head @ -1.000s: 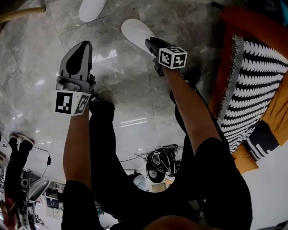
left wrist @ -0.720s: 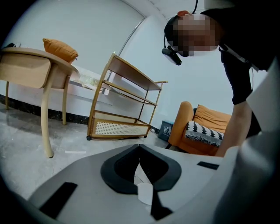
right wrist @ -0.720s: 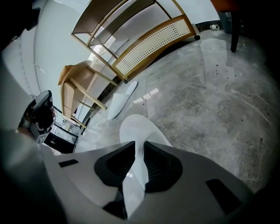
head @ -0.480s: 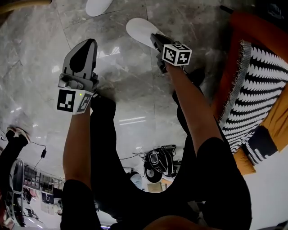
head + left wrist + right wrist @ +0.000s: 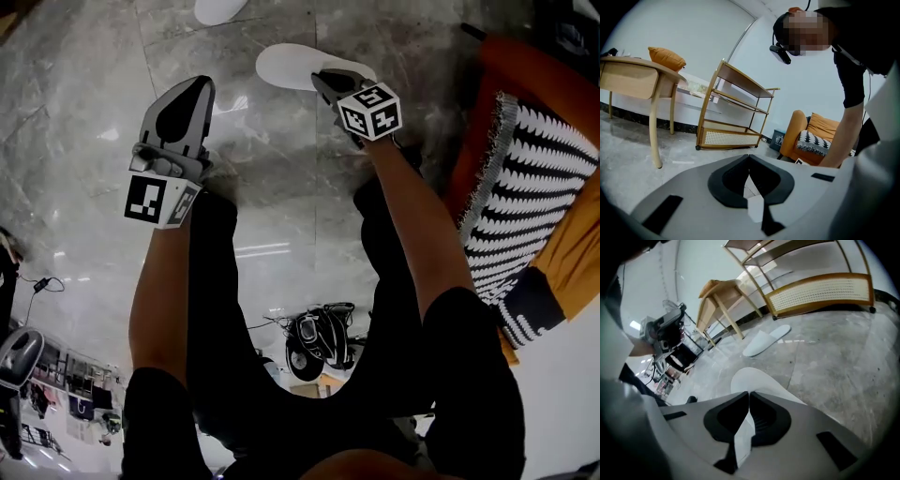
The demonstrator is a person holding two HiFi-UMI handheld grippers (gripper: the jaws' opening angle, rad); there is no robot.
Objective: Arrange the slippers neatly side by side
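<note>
A white slipper (image 5: pixel 291 67) lies on the grey marble floor; in the right gripper view this slipper (image 5: pixel 754 380) sticks out just past the jaws. My right gripper (image 5: pixel 325 82) sits at its near end, jaws closing, with the slipper's white edge pinched between them (image 5: pixel 749 394). The second white slipper (image 5: pixel 217 9) lies farther off at the top edge, and it shows as a slipper (image 5: pixel 766 341) near the shelf. My left gripper (image 5: pixel 195 86) hovers to the left of the near slipper, jaws together with nothing in them (image 5: pixel 749 157).
An orange armchair (image 5: pixel 553 234) with a black-and-white cushion (image 5: pixel 525 159) stands at the right. A low wooden shelf rack (image 5: pixel 820 291) and a wooden table (image 5: pixel 719 296) stand beyond the slippers. The person's legs (image 5: pixel 216 309) fill the lower middle of the head view.
My right gripper has shut on the near slipper's end, and the slipper has swung to lie more crosswise. The left gripper has kept its place beside it.
</note>
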